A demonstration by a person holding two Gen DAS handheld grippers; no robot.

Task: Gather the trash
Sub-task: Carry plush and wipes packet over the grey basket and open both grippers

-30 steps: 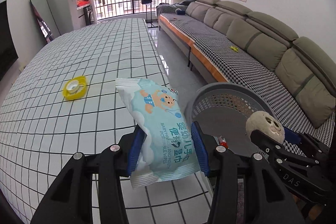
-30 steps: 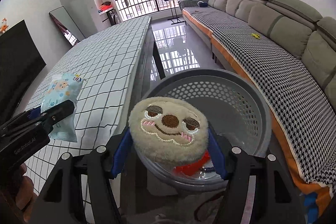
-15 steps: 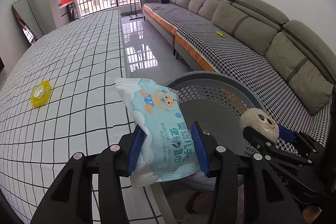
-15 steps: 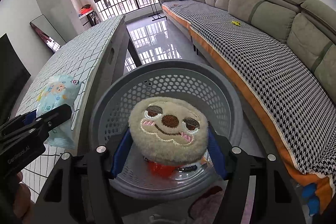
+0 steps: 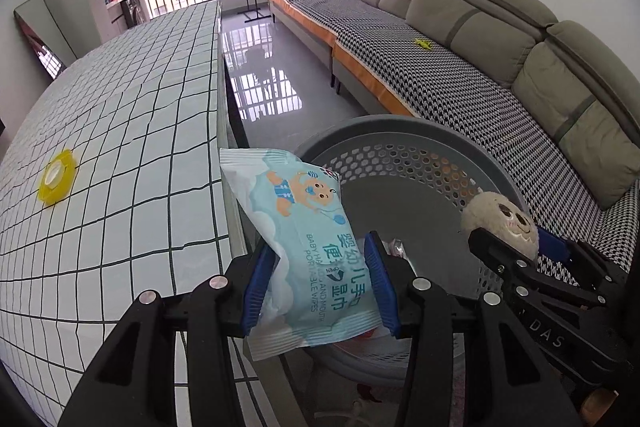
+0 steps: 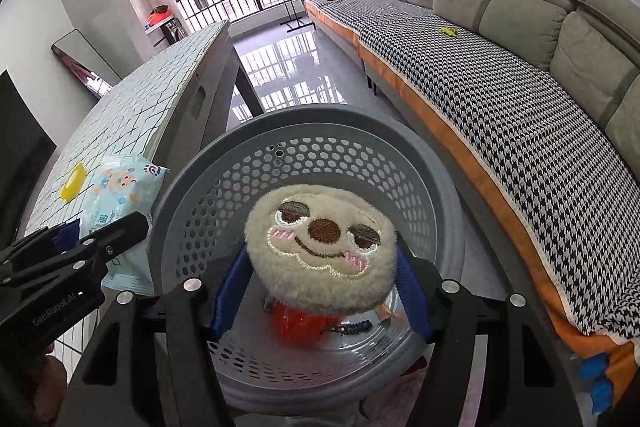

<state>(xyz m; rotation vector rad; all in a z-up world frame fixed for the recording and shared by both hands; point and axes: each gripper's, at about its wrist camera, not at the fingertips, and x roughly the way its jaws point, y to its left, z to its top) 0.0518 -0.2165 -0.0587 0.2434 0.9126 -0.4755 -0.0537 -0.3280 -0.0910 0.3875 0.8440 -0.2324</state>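
Your two claws now sit over grey basket [image 6: 420,163], off bench [image 5: 120,131]. Basket holds red wrapper [image 6: 296,321]. Left claw [image 5: 318,279] pinches one wipes pack [image 5: 308,247]; right claw [image 6: 320,291] pinches one plush toy [image 6: 320,247].

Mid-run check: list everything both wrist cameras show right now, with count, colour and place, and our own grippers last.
wet wipes pack: 1, light blue, clamped in the left gripper by the basket's rim
plush face toy: 1, cream, clamped in the right gripper above the basket
basket: 1, grey, perforated, on the floor beside the table; red and other trash inside
yellow lid: 1, on the table
table: 1, white grid cloth
sofa: 1, grey-green, houndstooth cover; small yellow item on the seat
left gripper: black, blue pads
right gripper: black, blue pads
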